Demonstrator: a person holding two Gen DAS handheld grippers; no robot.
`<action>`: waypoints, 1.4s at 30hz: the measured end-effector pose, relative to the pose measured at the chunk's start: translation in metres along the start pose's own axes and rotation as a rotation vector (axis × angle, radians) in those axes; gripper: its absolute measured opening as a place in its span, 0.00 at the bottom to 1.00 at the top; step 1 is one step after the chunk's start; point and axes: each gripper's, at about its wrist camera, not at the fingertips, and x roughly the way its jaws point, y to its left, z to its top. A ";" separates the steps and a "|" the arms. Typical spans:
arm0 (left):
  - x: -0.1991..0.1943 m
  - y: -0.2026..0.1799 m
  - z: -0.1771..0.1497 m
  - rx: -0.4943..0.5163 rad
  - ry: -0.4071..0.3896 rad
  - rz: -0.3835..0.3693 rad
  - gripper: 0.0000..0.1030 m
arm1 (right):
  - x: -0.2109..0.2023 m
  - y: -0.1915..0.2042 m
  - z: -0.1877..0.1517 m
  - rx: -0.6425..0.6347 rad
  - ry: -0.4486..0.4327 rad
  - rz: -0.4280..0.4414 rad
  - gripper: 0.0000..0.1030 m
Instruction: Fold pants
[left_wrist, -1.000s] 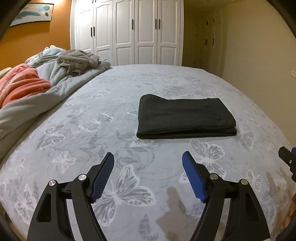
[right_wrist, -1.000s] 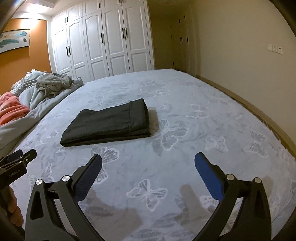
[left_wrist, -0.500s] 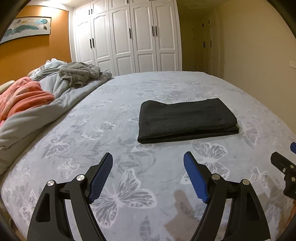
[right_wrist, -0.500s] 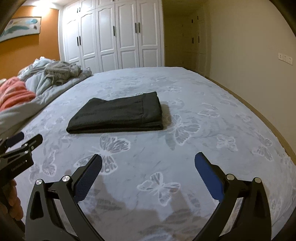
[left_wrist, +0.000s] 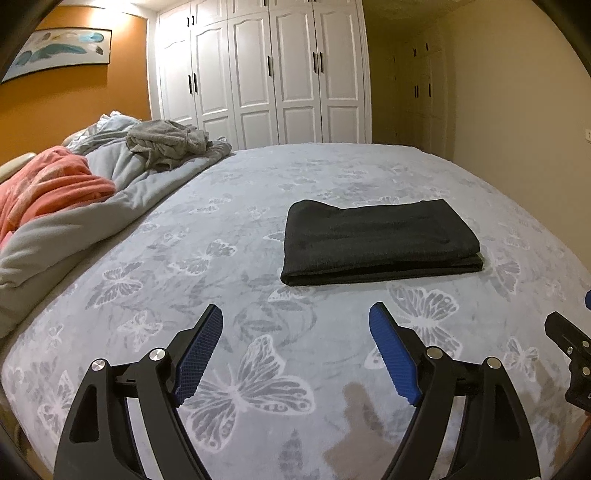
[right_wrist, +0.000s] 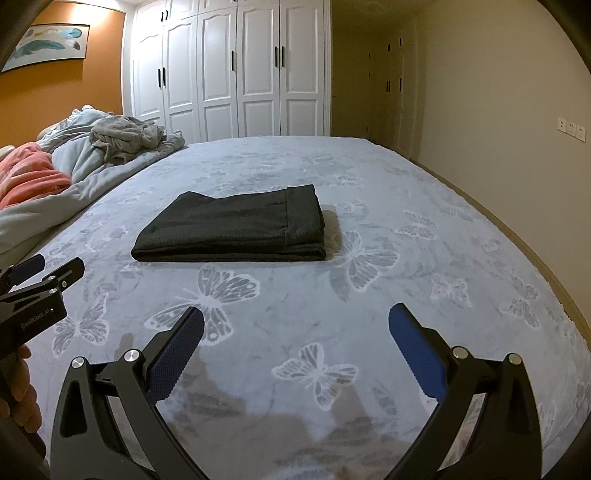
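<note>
While both tongs (left_wrist: 296, 323) (right_wrist: 296, 325) gape, folded pants (left_wrist: 380, 242) lie well ahead.

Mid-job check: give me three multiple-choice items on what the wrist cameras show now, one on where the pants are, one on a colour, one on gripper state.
1. Where are the pants?
A. On the bed, beyond both grippers
B. In the left gripper
C. On the pile of bedding

2. What colour is the blanket at the left edge?
A. Green
B. Orange-pink
C. Black

3. How is the left gripper?
A. Shut on cloth
B. Open, holding nothing
C. Out of view

Answers:
1 A, they lie folded flat on the butterfly cover.
2 B, it shows coral beside the grey bedding.
3 B, its blue pads stand wide apart, like the right gripper.
</note>
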 end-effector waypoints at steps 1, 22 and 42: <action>0.000 0.000 0.000 0.004 0.000 0.000 0.77 | 0.000 0.000 0.000 0.000 0.001 0.000 0.95; -0.001 -0.002 -0.003 0.019 0.013 -0.014 0.77 | 0.003 -0.001 0.000 -0.011 0.009 0.001 0.95; 0.005 -0.010 -0.007 0.046 0.048 -0.032 0.79 | 0.002 0.005 -0.004 -0.021 0.016 -0.003 0.95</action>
